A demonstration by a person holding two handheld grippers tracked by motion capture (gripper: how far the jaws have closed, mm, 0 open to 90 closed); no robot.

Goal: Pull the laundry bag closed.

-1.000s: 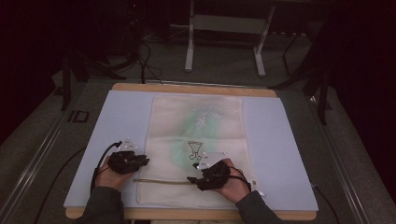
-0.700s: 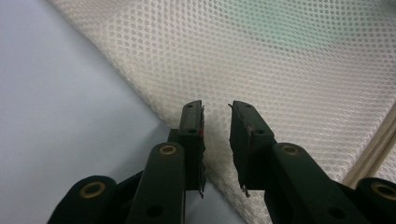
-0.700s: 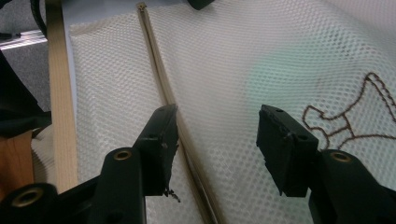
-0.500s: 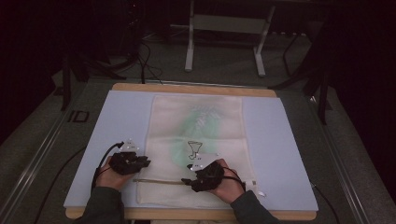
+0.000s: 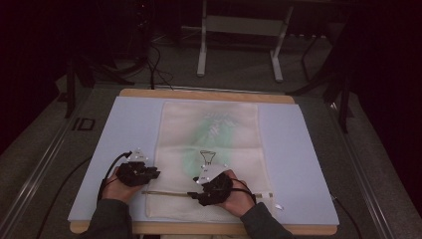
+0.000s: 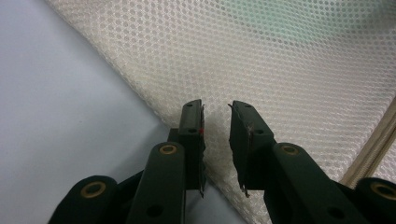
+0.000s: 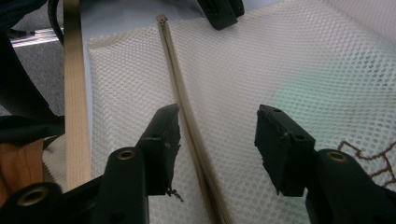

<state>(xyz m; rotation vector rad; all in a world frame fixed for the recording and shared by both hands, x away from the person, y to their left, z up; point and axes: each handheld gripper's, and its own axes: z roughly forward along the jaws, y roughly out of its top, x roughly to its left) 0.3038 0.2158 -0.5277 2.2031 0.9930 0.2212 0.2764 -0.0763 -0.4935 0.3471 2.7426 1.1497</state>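
A cream mesh bag point(image 5: 214, 149) lies flat on a pale blue mat point(image 5: 298, 149), with green cloth and a small brown emblem point(image 5: 208, 157) showing through it. A zipper point(image 7: 180, 93) runs across its near end. My left gripper point(image 6: 217, 105) sits at the bag's left edge point(image 6: 154, 112), open by a narrow gap, the edge of the mesh lying between its jaws. My right gripper point(image 7: 217, 112) is open wide just above the mesh, with the zipper line passing between its jaws. In the high view the left gripper point(image 5: 149, 174) and the right gripper point(image 5: 196, 194) are both low over the bag's near end.
The mat covers a wooden table whose front edge point(image 5: 199, 229) is close to my hands. A metal stand point(image 5: 239, 45) and cables point(image 5: 154, 64) are on the dark floor behind. The left gripper's jaws point(image 7: 222, 11) show at the top of the right gripper view.
The right hand has slid a little to the left along the zipper. The left gripper has barely moved.
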